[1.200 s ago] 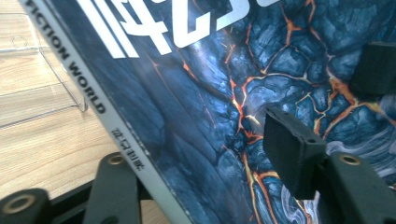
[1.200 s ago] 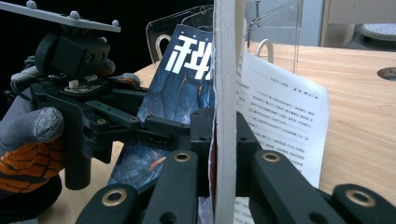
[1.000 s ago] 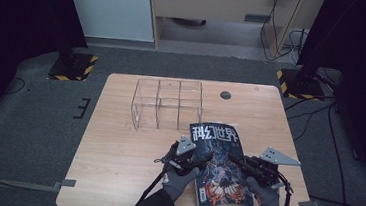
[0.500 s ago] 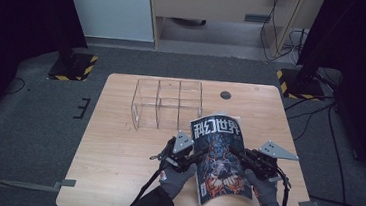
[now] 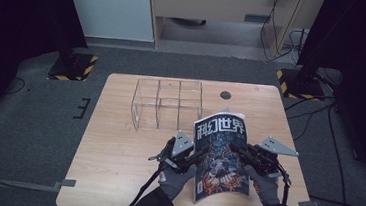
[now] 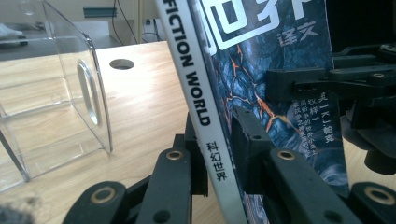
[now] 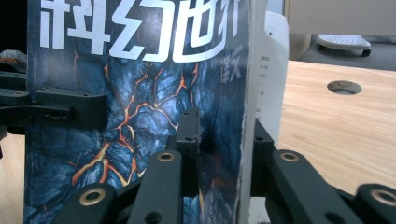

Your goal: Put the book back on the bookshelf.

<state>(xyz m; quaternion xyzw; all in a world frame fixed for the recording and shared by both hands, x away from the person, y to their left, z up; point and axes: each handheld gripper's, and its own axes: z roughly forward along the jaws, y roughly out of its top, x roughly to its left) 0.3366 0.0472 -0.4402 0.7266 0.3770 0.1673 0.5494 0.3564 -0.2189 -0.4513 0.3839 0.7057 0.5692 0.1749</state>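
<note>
A magazine [image 5: 221, 156] with a dark blue and orange cover and white Chinese title stands tilted up off the table, held between both grippers. My left gripper [image 5: 197, 154] is shut on its white spine [image 6: 201, 93]; its jaws have just been closing on it. My right gripper [image 5: 234, 148] clamps the opposite page edge [image 7: 245, 140], and its jaws have just eased open a little with the edge still between them. The left gripper view looks along its jaws [image 6: 217, 154] to the right gripper [image 6: 299, 84] on the cover. The right gripper view shows the left gripper [image 7: 70, 109] likewise.
A clear acrylic organizer [image 5: 166, 104] with several compartments stands on the wooden table [image 5: 116, 152] just behind and left of the magazine. A round cable hole [image 5: 226, 94] sits near the far edge. Black stands with striped bases flank the table.
The magazine has been raised from lying nearly flat to standing steeply, its top edge up toward the organizer. The left gripper rose with it and closed on the spine.
</note>
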